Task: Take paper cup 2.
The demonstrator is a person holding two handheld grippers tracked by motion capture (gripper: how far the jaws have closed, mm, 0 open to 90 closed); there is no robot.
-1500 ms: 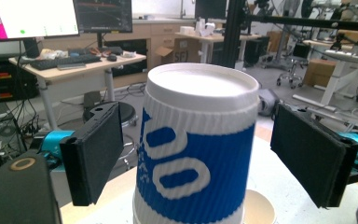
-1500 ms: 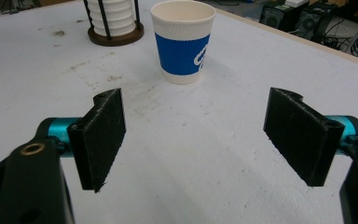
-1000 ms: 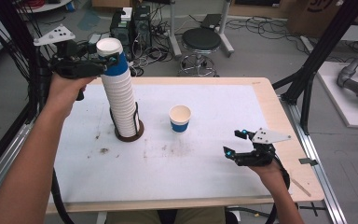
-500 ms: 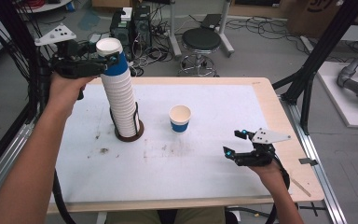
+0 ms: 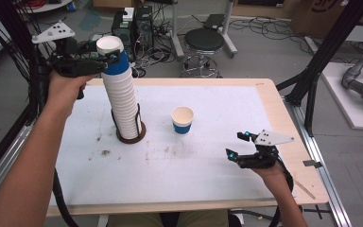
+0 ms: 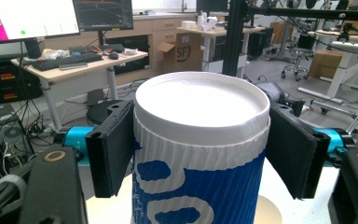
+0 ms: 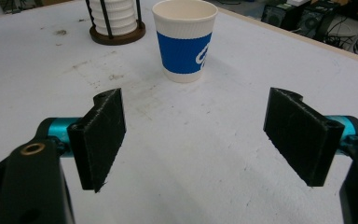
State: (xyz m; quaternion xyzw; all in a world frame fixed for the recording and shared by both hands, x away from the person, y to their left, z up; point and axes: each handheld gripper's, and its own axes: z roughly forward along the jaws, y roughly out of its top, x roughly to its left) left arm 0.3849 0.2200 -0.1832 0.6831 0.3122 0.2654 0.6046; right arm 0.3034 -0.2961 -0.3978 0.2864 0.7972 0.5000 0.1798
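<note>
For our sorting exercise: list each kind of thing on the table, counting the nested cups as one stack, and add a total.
Stack of paper cups: 1
Single paper cup: 1
Dark cup holder with round base: 1
Total: 3

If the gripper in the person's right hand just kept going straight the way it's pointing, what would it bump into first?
Most likely the single blue and white paper cup, which stands upright ahead of the open right gripper, slightly left of centre. Bare white table lies between them. The cup stack sits farther off to the left.
</note>
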